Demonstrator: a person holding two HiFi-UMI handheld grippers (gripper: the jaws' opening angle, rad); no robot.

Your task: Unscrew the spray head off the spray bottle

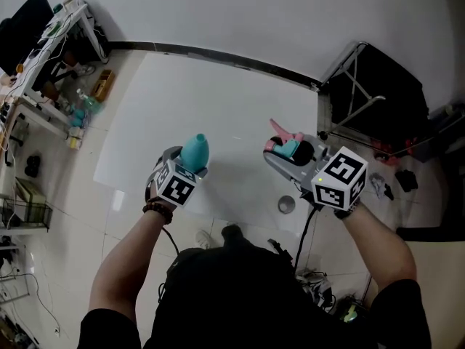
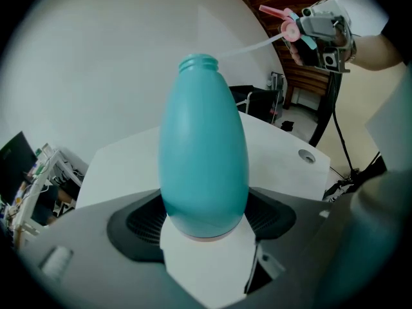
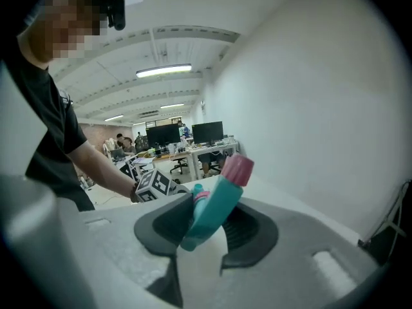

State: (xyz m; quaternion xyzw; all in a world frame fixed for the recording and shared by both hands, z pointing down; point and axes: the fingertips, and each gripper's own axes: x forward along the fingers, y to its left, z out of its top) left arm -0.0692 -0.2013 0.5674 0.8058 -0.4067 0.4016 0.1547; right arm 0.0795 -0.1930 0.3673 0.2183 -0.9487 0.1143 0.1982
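Clamped between left tongs (image 2: 205, 227) at its bottom end: teal spray bottle (image 2: 205, 153), neck open and bare. Clamped in right tongs (image 3: 206, 227): tilted teal-and-pink spray head (image 3: 215, 205), well apart from the bottle, over white surface (image 1: 189, 100).

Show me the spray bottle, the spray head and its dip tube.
spray bottle (image 2: 203, 147), left gripper view, middle of its teal body.
spray head (image 3: 215, 210), right gripper view, middle of its teal body.
dip tube (image 2: 248, 46), left gripper view, midway along the clear tube.
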